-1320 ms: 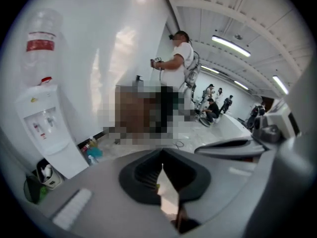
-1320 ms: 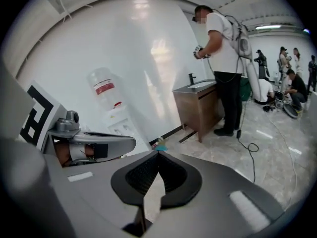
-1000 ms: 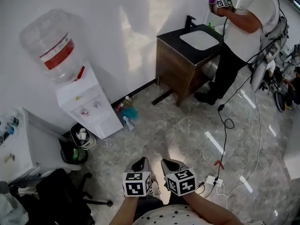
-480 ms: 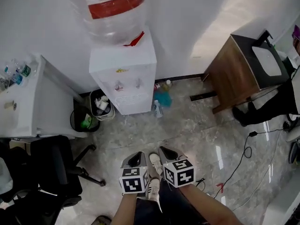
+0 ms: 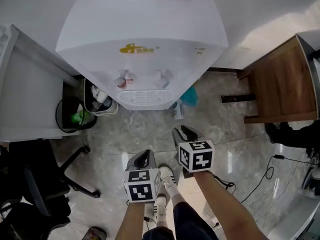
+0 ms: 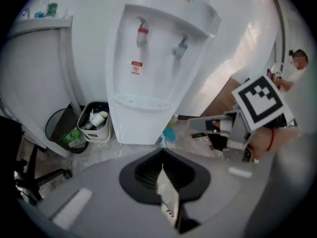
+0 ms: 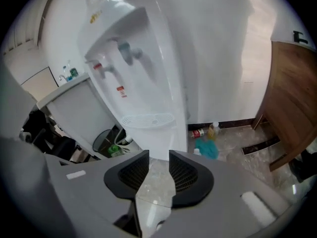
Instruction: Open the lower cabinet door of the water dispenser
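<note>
Boxy white plastic water dispenser (image 5: pixel 142 39), slotted grille (image 5: pixel 145 95); glossy marbled floor (image 5: pixel 150 129).

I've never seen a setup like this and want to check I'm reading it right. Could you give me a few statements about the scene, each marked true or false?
1. The water dispenser stands against a white wall. True.
2. In the head view the wooden cabinet is on the dispenser's left. False: it is on the right; the waste bins are on the left.
3. The right gripper grips the dispenser. False: it is apart from it, its jaws are opening, and nothing is between them.
4. The left gripper has its jaws together and holds nothing. True.
</note>
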